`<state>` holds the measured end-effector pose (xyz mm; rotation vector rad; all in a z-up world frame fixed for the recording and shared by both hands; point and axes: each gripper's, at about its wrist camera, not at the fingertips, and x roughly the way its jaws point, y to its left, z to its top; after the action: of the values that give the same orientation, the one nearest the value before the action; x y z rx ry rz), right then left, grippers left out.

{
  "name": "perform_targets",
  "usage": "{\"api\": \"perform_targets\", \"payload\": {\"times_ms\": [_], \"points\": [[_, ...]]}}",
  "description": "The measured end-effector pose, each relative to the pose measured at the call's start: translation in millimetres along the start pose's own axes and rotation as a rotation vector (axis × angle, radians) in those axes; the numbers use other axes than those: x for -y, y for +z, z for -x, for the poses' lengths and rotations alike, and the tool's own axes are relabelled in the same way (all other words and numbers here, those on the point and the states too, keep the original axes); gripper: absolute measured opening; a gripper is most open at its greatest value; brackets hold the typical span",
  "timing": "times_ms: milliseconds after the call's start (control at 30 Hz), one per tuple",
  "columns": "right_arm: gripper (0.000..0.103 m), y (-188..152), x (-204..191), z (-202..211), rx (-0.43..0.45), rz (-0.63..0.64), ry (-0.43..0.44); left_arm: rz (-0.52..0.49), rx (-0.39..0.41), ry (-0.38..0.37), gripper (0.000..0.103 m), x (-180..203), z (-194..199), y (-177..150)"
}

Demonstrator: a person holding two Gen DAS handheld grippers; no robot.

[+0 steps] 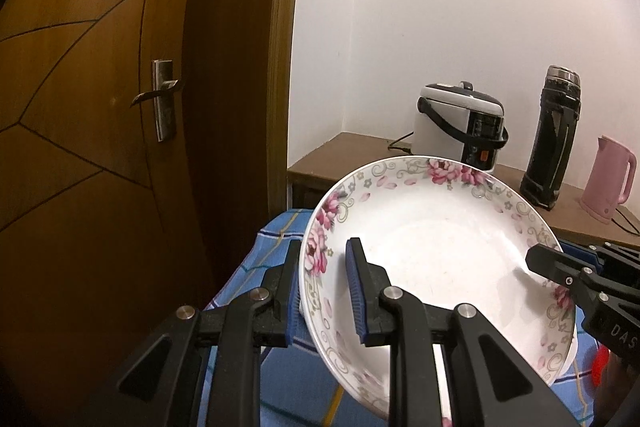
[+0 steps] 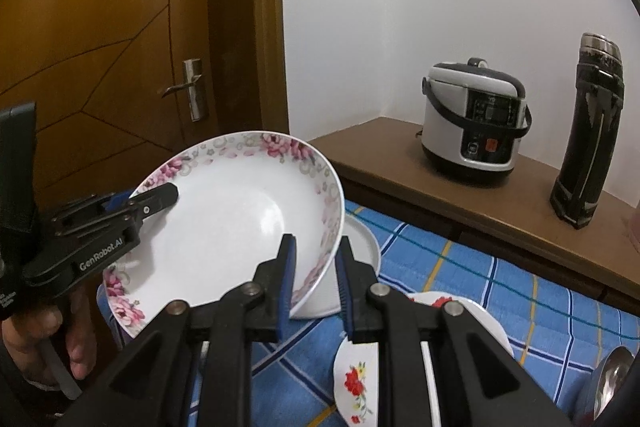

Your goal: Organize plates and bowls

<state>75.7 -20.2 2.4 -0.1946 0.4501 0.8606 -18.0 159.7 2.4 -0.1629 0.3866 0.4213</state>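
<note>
A white plate with a pink flower rim (image 1: 440, 247) (image 2: 240, 227) is held tilted above the blue checked cloth (image 1: 280, 387) (image 2: 460, 267). My left gripper (image 1: 324, 287) (image 2: 158, 197) is shut on the plate's left rim. My right gripper (image 2: 316, 283) (image 1: 538, 261) straddles the plate's right rim with its fingers slightly apart, one on each side. Under the plate stands a plain white bowl (image 2: 356, 267). A white plate with red flowers (image 2: 360, 383) lies on the cloth below my right gripper.
A brown side table (image 2: 400, 163) behind the cloth carries a rice cooker (image 2: 476, 119) (image 1: 460, 131), a black thermos (image 2: 588, 135) (image 1: 554, 139) and a pink kettle (image 1: 608, 179). A wooden door (image 1: 100, 107) stands at left. A metal spoon (image 2: 612, 383) lies at right.
</note>
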Motion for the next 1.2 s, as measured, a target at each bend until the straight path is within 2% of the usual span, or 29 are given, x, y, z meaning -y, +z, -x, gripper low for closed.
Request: {"api": "perform_targets", "payload": {"times_ms": [867, 1200], "points": [[0.02, 27, 16, -37, 0.036, -0.024, -0.063, -0.012, 0.033, 0.026, 0.024, 4, -39, 31], [0.02, 28, 22, -60, 0.012, -0.05, -0.074, -0.007, 0.001, 0.03, 0.024, 3, -63, 34]]}}
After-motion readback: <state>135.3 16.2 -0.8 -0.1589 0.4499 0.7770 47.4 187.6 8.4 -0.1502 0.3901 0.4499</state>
